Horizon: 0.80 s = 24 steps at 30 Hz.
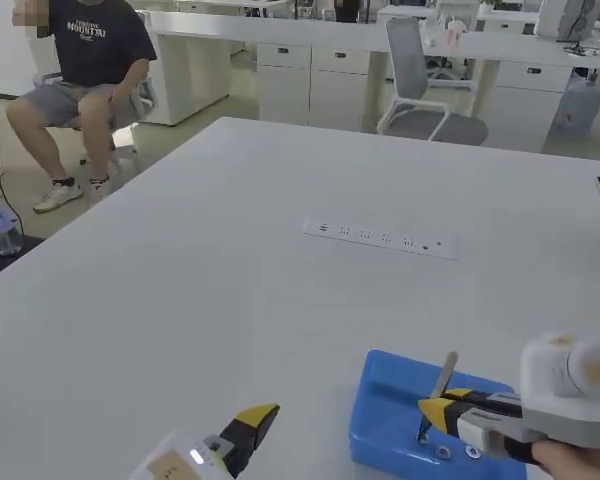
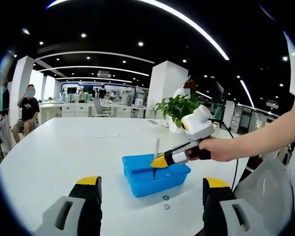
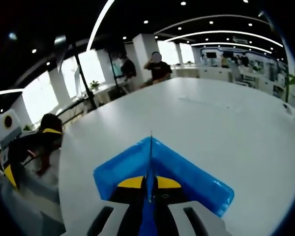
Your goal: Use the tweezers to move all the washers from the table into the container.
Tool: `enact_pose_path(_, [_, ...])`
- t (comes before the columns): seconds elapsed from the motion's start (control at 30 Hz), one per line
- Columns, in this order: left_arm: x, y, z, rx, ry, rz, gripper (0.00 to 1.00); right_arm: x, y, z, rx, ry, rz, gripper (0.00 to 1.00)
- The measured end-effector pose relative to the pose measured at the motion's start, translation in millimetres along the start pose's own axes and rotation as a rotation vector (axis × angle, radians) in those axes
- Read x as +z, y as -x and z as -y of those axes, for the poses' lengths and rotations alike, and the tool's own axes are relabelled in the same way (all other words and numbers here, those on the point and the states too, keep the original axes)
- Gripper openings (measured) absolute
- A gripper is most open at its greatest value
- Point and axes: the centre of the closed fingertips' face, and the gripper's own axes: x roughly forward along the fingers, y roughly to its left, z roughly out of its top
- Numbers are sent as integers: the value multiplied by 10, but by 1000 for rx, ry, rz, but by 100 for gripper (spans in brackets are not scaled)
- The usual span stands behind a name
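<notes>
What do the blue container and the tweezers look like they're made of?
The container is probably plastic: even, saturated blue with a soft sheen. The tweezers, clamped in the right gripper, look like metal: thin and pale silvery grey, though too small to tell the finish.

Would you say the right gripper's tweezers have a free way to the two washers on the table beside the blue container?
Probably yes: the washers lie on bare table just outside the container, nothing over them, with the tweezers in the right gripper close by.
</notes>
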Motion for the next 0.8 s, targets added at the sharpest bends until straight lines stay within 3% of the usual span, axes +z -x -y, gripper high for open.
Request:
enact_pose_path(0.23, [-7, 0, -6, -2, 0, -2, 86, 167, 138, -65, -3, 1, 82, 4])
enact_pose_path(0.53, [-23, -9, 0, -9, -4, -9, 86, 503, 444, -331, 33, -7, 235, 3])
enact_pose_path(0.8, [-15, -13, 10, -10, -1, -8, 86, 418, 535, -555, 83, -35, 253, 3])
